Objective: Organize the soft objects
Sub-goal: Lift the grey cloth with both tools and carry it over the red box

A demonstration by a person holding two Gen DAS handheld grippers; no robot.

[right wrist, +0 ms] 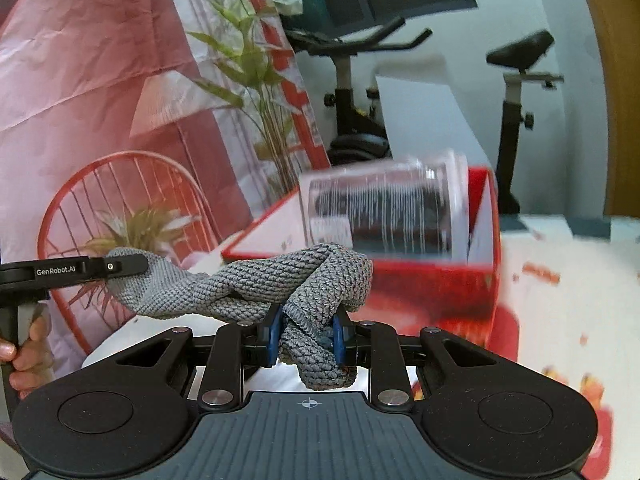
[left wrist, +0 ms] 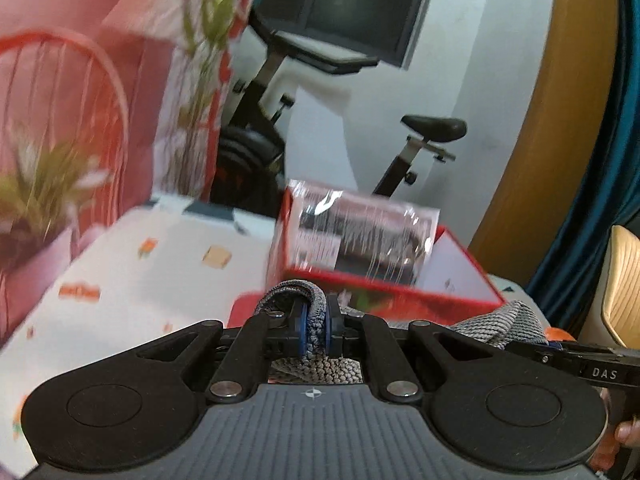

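White cloth with small orange prints covers the table [left wrist: 132, 276], and behind it hangs a pink and red backdrop [right wrist: 80, 80] printed with a chair and leafy plants. Further back an exercise bike [right wrist: 348, 92] stands against a pale wall below a dark screen [left wrist: 360, 4].

An open red box [right wrist: 432, 284] sits on the table with a clear plastic packet [right wrist: 384, 212] standing in it; the packet is blurred and its contents cannot be made out.

Between the two tools stretches a grey knitted cloth [right wrist: 256, 280], lifted clear of the tabletop just in front of the box. The left gripper [left wrist: 316, 330] is pinched tight on one end of it, a fold of the knit looping over the blue pads [left wrist: 303, 330]. The right gripper [right wrist: 306, 338] is clamped narrowly on the other end, with a bunched wad squeezed between its pads and a tail hanging below.

In the right wrist view the left tool comes in from the left edge, a hand [right wrist: 28, 348] around its handle. In the left wrist view the right tool's arm enters from the right edge, with fingertips [left wrist: 628, 434] showing at the corner
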